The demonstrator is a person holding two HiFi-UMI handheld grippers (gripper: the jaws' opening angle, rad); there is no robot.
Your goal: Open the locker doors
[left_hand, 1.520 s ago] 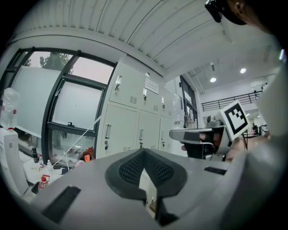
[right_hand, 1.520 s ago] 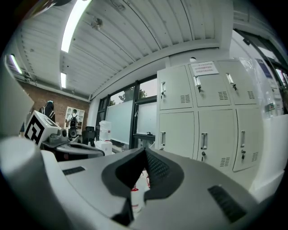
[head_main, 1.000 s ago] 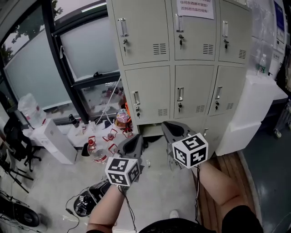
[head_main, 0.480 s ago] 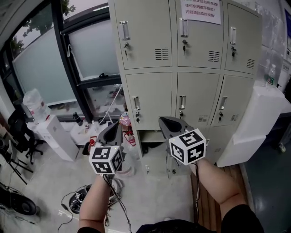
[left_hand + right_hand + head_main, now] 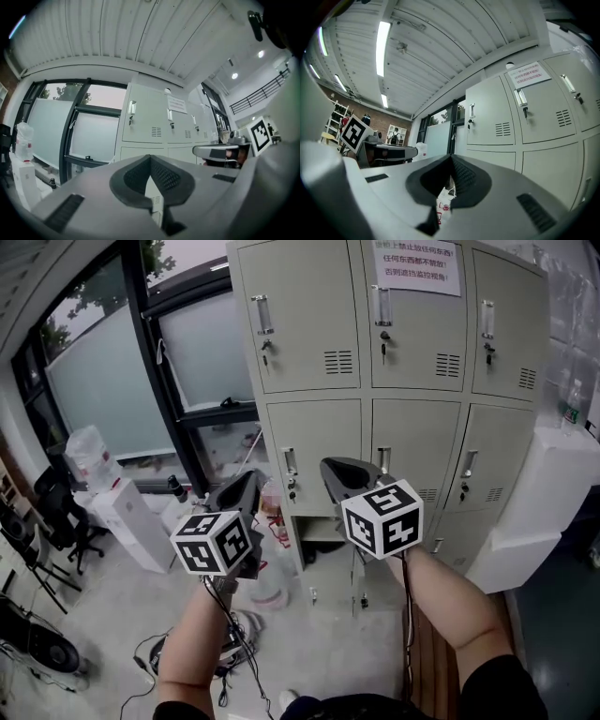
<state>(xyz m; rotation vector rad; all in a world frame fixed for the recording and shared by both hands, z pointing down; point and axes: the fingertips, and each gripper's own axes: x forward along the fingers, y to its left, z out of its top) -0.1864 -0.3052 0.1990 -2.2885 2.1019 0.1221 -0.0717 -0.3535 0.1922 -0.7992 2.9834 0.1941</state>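
The beige lockers (image 5: 309, 315) stand ahead in three columns, and every door I can see is closed. Each door has a chrome handle (image 5: 264, 313) with a key below it. A paper notice (image 5: 417, 265) is stuck on the upper middle door. My left gripper (image 5: 247, 487) is shut and empty, held level in front of the lockers' lower left corner. My right gripper (image 5: 331, 469) is also shut and empty, in front of the middle row's left door (image 5: 314, 437). Neither touches a locker. The left gripper (image 5: 150, 157) and right gripper (image 5: 451, 157) show their jaws meeting at the tip.
A black-framed window (image 5: 178, 362) adjoins the lockers on the left. Below it lie a white box (image 5: 127, 521), a plastic bag (image 5: 92, 456), bottles and cables. An office chair (image 5: 56, 512) stands at far left. White foam boxes (image 5: 553, 493) are stacked on the right.
Both grippers have risen and moved closer to the lockers, the left one also drifting leftward. My view has tilted up. Both stay shut and empty.
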